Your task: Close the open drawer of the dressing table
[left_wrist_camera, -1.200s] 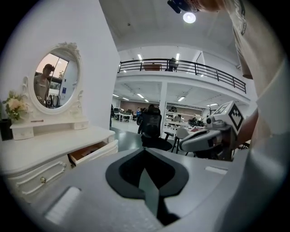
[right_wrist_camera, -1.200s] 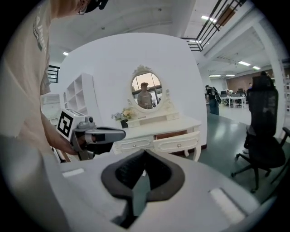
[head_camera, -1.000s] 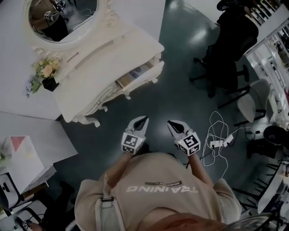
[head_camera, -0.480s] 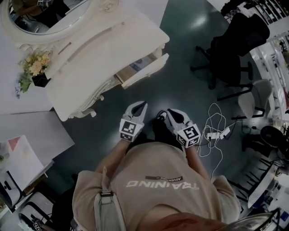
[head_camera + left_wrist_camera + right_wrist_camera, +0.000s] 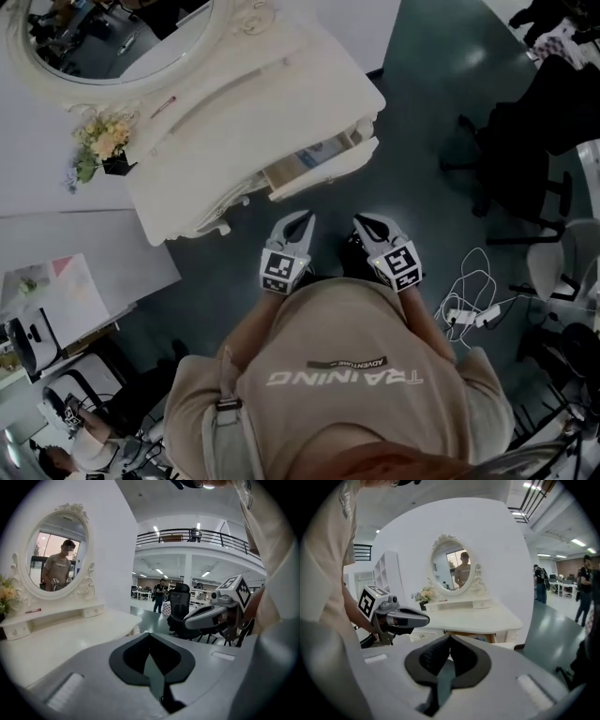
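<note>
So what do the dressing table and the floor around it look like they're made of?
Dressing table: probably painted wood, cream-white with a satin finish. The carved scrolls on its mirror frame suggest this, though moulded resin is possible. Floor: a smooth, seamless dark green-grey coating, likely epoxy or vinyl. It reflects the ceiling lights glossily.

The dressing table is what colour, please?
The dressing table is cream white, clearest in the head view.
</note>
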### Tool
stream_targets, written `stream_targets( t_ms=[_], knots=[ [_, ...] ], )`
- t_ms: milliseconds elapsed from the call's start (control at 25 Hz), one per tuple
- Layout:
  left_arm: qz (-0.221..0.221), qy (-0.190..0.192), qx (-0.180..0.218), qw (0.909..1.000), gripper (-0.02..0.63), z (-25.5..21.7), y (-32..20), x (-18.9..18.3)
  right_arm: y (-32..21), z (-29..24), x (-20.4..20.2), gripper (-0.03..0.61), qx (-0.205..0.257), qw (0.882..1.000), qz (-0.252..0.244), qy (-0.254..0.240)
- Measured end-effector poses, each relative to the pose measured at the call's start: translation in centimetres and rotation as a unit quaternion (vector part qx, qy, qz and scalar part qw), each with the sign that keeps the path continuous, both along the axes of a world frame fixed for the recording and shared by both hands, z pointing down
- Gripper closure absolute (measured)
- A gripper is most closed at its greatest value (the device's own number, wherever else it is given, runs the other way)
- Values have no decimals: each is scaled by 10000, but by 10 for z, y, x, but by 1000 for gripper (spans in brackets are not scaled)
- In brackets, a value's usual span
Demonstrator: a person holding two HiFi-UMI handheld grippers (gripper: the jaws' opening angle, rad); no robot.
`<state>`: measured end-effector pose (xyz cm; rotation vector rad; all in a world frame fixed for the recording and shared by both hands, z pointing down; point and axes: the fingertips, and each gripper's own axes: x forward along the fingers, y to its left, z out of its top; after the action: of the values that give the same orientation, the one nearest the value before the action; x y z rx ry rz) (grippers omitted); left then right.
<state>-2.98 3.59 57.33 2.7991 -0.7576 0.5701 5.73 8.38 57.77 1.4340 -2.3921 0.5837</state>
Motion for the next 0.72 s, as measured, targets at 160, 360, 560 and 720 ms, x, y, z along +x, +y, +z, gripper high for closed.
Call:
stream_targets(
  t_ms=[160, 360, 560, 720],
  knots=[
    [-276, -233, -7, 9993, 614, 3, -14, 38, -24, 12, 33, 574, 21, 9964, -736, 415],
    [-491, -380, -207, 9979, 614, 13, -26, 66, -52, 24, 56, 574, 36, 9942, -1032, 295],
    [-721, -431, -406, 9956, 614, 24, -41, 76, -75, 34, 58, 574, -79, 9911, -1320, 178],
    [-940, -387, -450, 9938, 614, 31, -60, 71, -96, 34, 51, 574, -126, 9888, -1488, -2]
  ],
)
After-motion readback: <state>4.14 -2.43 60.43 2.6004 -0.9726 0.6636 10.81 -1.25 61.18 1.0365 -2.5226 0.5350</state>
